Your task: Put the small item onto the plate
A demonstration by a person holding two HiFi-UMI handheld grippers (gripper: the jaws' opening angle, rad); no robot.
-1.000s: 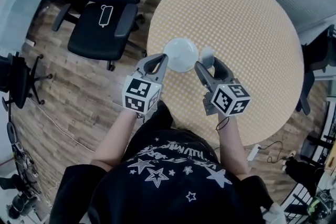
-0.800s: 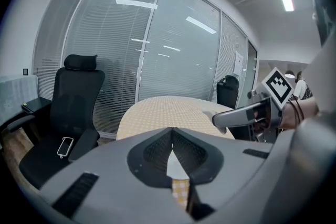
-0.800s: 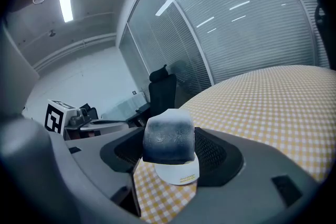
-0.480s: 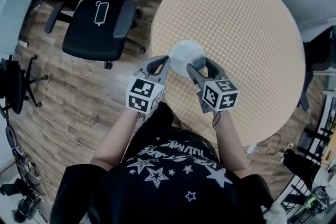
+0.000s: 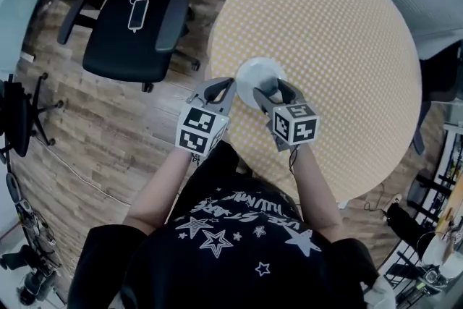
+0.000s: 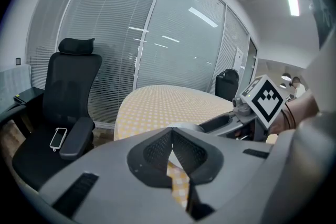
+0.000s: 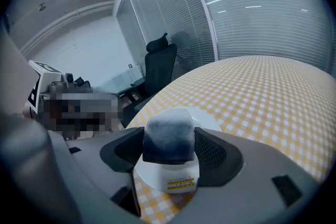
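A white plate (image 5: 255, 73) lies near the front-left edge of the round yellow-checked table (image 5: 340, 32). My right gripper (image 5: 268, 92) hangs over the plate's near rim, shut on the small item (image 7: 169, 139), a soft grey-blue block squeezed between both pads. In the right gripper view the plate (image 7: 157, 176) shows directly under the block, with a yellow sticker on its rim. In the head view the block is mostly hidden by the fingers. My left gripper (image 5: 226, 87) sits just left of the plate at the table's edge, its jaws shut and empty (image 6: 170, 137).
A black office chair (image 5: 130, 32) with a phone (image 5: 137, 13) on its seat stands on the wood floor to the left. Another dark chair (image 5: 443, 83) is at the table's right side. The table's edge runs just below both grippers.
My right gripper has carried the block leftward from beside the plate to over its near rim. The left gripper has stayed nearly in place.
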